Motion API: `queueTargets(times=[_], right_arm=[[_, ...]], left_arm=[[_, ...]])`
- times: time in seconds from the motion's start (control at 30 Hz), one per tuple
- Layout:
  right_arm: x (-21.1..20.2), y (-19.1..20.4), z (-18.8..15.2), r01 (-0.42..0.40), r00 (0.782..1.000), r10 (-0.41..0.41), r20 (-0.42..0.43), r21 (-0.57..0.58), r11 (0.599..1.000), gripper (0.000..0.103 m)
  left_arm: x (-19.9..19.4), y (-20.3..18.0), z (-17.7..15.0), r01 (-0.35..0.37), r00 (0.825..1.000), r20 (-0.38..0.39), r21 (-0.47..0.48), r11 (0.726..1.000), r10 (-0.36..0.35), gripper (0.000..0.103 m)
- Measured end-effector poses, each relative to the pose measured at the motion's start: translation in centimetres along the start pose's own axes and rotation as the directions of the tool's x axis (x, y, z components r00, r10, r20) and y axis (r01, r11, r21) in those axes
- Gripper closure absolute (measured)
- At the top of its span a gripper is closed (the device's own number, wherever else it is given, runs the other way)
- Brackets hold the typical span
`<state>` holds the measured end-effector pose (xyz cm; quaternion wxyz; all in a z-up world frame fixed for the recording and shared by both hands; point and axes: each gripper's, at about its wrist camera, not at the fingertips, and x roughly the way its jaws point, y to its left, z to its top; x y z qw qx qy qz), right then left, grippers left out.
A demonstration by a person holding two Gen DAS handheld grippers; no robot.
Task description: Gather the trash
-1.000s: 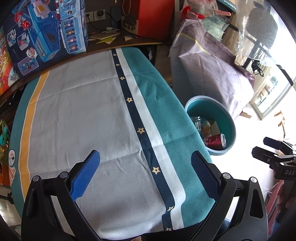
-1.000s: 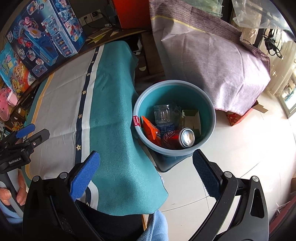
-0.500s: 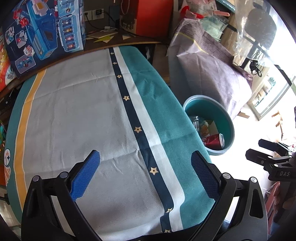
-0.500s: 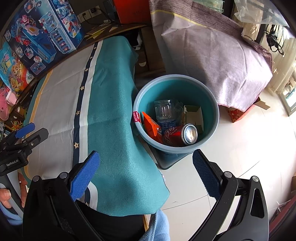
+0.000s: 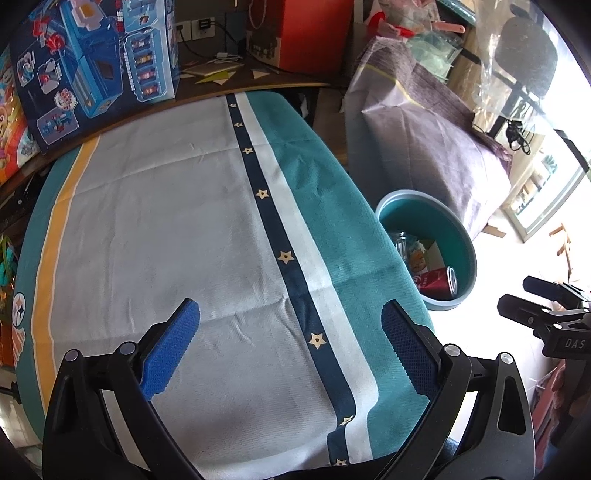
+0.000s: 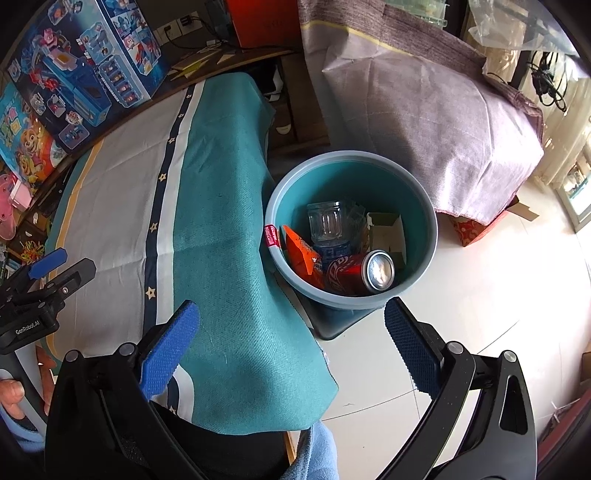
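A teal bin (image 6: 428,221) stands on the floor right of the table; it also shows in the left wrist view (image 5: 465,251). Inside lie a red soda can (image 6: 354,271), a clear glass jar (image 6: 327,221), an orange wrapper (image 6: 301,251) and a small white carton (image 6: 386,232). My right gripper (image 6: 291,325) is open and empty, above the table's right edge and the bin's near side. My left gripper (image 5: 290,328) is open and empty over the striped tablecloth (image 5: 166,221). No trash shows on the cloth.
Toy boxes (image 5: 92,62) stand along the table's back edge. A purple-covered piece of furniture (image 6: 424,107) sits behind the bin. A red box (image 5: 310,33) is at the back. The white tiled floor (image 6: 480,306) lies right of the bin.
Both grippers have shifted slightly; the bin sits a little lower and nearer in the right wrist view. Both stay open and empty.
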<state>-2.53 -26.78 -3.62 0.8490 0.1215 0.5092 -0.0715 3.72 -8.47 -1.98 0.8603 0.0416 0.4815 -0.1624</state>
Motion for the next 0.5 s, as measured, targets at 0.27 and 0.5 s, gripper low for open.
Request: queueTargets(times=[0.27, 0.5], right_arm=[[-0.04, 0.00, 0.12, 0.014, 1.000, -0.014, 0.016, 0.010, 1.000, 0.007], [0.40, -0.24, -0.04, 0.024, 1.000, -0.024, 0.008, 0.019, 1.000, 0.007]], left_arm=[[0.15, 0.07, -0.03, 0.008, 1.000, -0.002, 0.003, 1.000, -0.008, 0.004], [0.27, 0.16, -0.14, -0.014, 1.000, -0.002, 0.005, 1.000, 0.014, 0.004]])
